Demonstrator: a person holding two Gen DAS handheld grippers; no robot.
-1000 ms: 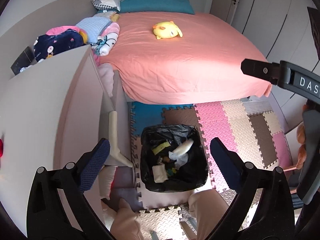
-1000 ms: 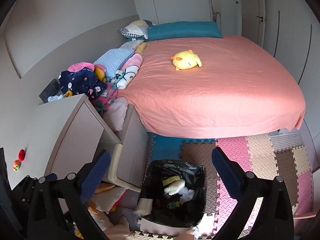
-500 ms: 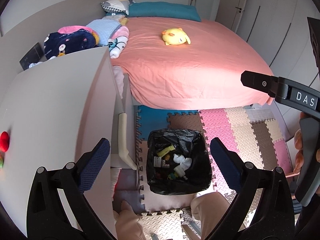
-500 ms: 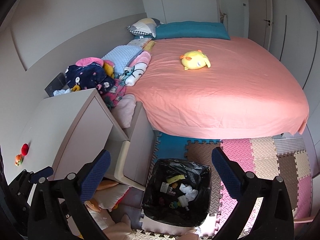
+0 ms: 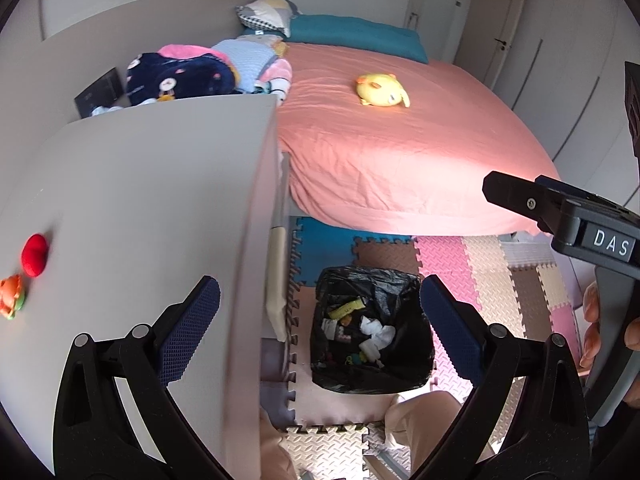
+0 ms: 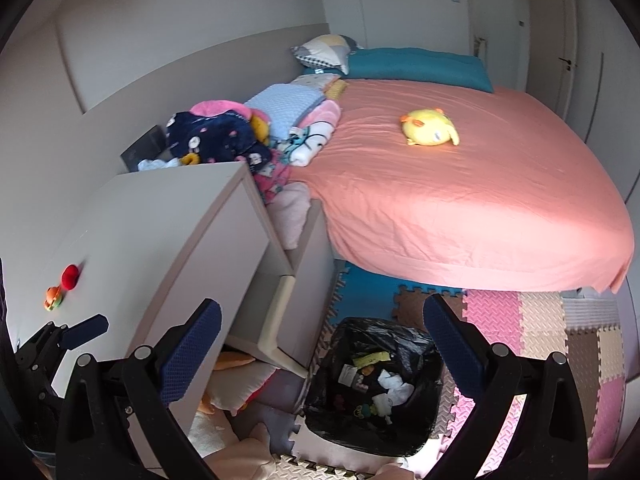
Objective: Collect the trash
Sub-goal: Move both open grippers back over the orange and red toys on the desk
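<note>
Black plastic lines the trash bin, which stands on the foam puzzle mat near the foot of the bed, just right of the pale dresser. Inside the bin lie crumpled white tissues, a yellow slip and small coloured scraps — the same contents appear in the right wrist view. The left gripper hangs above the dresser's right edge and the bin, its blue-padded jaws spread wide with nothing between them. The right gripper sits higher over the bin, jaws likewise wide apart and empty; its black body marked "DAS" enters the left wrist view at the right edge, with fingers of the person's hand around its handle. On the dresser top, far left, rest a red toy and an orange toy, just beside each other. A yellow plush lies on the salmon bedsheet, well apart from the bin. Folded blankets and soft toys are heaped along the bed's left side, with a teal pillow at the far end. Cushions lie under the dresser's near side.
</note>
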